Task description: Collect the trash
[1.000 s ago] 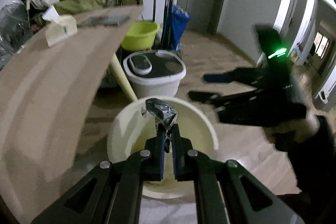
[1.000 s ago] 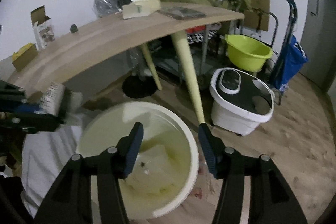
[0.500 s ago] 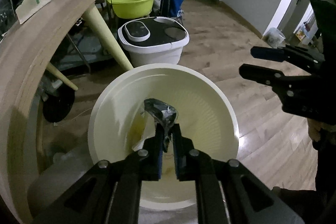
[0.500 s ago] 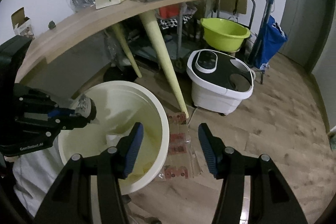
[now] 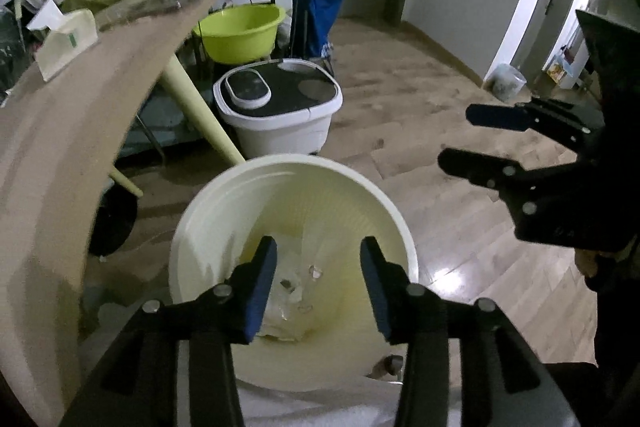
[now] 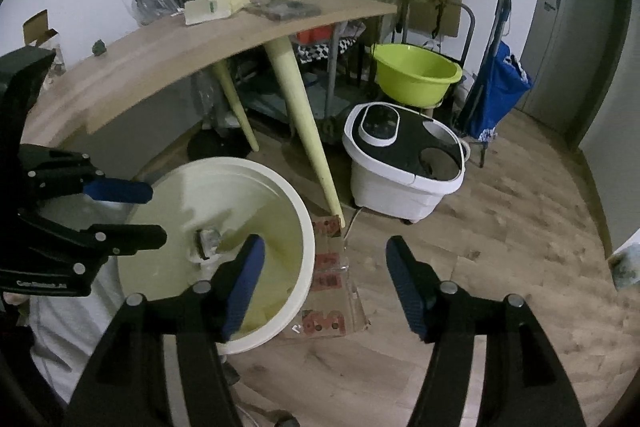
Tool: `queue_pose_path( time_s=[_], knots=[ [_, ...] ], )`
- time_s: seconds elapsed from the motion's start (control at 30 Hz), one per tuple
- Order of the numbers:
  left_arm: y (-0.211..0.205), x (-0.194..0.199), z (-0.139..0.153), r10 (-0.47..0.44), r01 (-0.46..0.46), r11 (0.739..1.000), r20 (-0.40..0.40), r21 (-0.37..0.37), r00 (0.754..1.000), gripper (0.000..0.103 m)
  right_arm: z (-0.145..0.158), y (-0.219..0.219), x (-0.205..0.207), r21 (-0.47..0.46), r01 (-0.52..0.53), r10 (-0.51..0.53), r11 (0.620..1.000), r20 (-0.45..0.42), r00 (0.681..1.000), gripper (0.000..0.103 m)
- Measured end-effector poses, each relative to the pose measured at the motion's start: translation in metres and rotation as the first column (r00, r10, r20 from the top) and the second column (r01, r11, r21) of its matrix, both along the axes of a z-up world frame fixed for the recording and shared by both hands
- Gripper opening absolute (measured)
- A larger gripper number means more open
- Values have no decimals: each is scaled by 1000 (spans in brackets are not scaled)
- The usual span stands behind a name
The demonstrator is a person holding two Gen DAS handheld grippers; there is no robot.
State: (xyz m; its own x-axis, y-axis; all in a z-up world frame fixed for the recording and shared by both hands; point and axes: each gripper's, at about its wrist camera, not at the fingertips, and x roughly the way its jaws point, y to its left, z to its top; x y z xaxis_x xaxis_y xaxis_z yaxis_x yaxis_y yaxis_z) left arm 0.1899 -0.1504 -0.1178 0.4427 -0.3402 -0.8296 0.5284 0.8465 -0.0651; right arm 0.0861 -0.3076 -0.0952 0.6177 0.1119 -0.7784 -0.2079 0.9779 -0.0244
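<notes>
The left gripper (image 5: 318,279) hangs over the mouth of the cream bin (image 5: 400,223) with its jaws spread wide and nothing between them. In the left wrist view, crumpled wrappers (image 5: 294,287) lie at the bottom of the bin, directly below the gap. The right gripper (image 5: 476,139) shows at the right edge of this view, over the wooden floor (image 5: 400,115), also parted and empty. In the right wrist view, the right gripper (image 6: 324,279) is open wide and holds nothing; its left finger overlaps the bin's rim (image 6: 308,247). A small crumpled foil scrap (image 6: 209,239) appears inside the bin, apparently falling or resting against the wall; which cannot be told. A clear flat package with red print (image 6: 330,301) lies on the floor, touching the bin. Judged as trash, it is light, thin, slippery and flexible; grip it at a raised edge, not the flat face.
</notes>
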Motion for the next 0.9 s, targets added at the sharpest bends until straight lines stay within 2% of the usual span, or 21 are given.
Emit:
queue_pose_path(
  time_s=[0.27, 0.57, 0.77, 0.9],
  knots=[
    [15, -24, 43, 34, -33, 999, 103, -17, 994, 44, 29, 19, -12, 4, -46, 46, 999, 54, 997, 61],
    [56, -49, 82, 163, -154, 986, 202, -58, 966, 46, 55, 50, -18, 25, -150, 147, 988, 103, 984, 65],
    [90, -73, 107, 275, -259, 961, 261, -97, 925, 55, 72, 74, -18, 38, -231, 223, 972, 141, 964, 65],
    [114, -88, 122, 366, -339, 930, 313, -138, 876, 62, 87, 91, -20, 39, -293, 281, 955, 181, 942, 65]
  ],
)
